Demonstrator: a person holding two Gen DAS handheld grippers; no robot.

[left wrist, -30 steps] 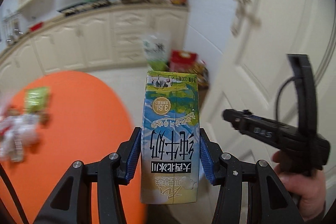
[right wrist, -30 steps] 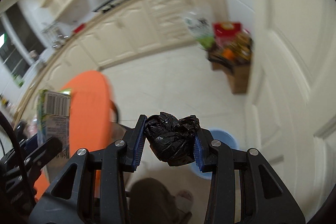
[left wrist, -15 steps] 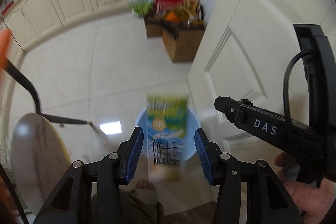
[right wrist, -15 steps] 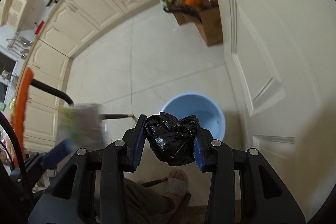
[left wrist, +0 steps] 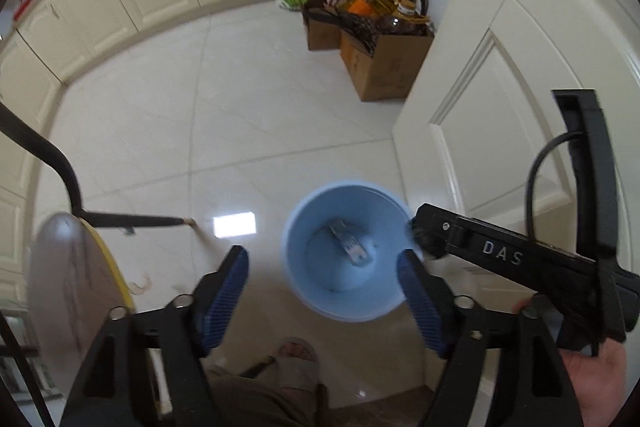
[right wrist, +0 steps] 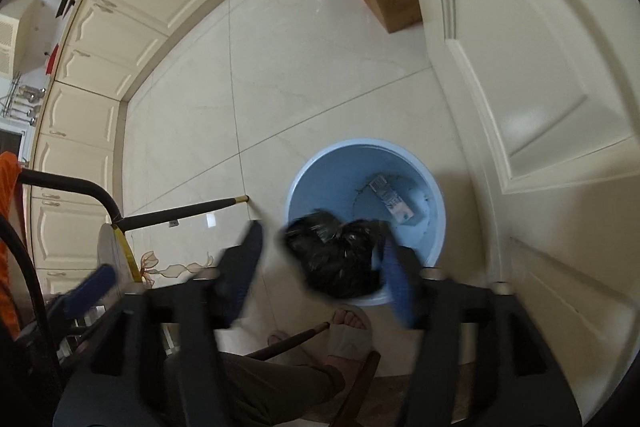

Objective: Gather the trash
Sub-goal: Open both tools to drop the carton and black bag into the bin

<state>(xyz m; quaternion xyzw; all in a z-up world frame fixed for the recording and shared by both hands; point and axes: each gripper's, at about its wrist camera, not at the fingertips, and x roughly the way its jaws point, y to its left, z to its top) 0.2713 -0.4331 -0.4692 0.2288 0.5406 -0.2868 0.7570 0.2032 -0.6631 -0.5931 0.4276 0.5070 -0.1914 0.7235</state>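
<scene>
Both grippers let go over the bin (left wrist: pixel 298 291)
Carton (left wrist: pixel 349 247) now lies inside; left gripper (left wrist: pixel 322 291) spreading, empty; right gripper (right wrist: pixel 320 265) spreading, black bag (right wrist: pixel 334 257) seemingly dropping free

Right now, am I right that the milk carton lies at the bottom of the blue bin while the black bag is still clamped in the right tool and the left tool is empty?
Not quite. The milk carton does lie in the blue bin and the left tool is empty, but the right tool no longer clamps the black bag: its jaws are opening, the bag dropping free between them, as the right wrist view shows.
</scene>
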